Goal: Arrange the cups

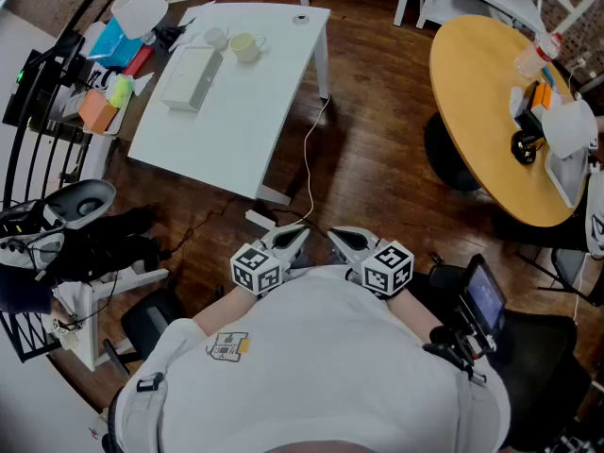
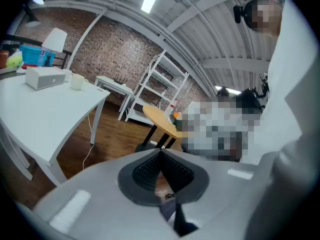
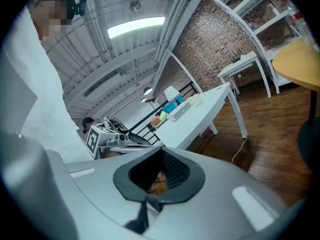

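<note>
Shut tight and empty, the left gripper [image 1: 300, 231] and the right gripper [image 1: 336, 235] sit side by side at lower centre of the head view, held close against the person's white shirt [image 1: 311, 366]. Each gripper's own view shows its dark ribbed pads meeting at the tip with nothing between them. Both tips hang over the dark wooden floor [image 1: 377, 149], touching nothing.

The cups stand well apart from them, at the upper left of the frame. A cream ceramic cup [image 1: 245, 46] and a smaller white cup [image 1: 216, 37] sit next to each other on the white rectangular table [image 1: 236, 125], near its far edge. A white oblong box [image 1: 192, 76] lies just below them in the frame.
</note>
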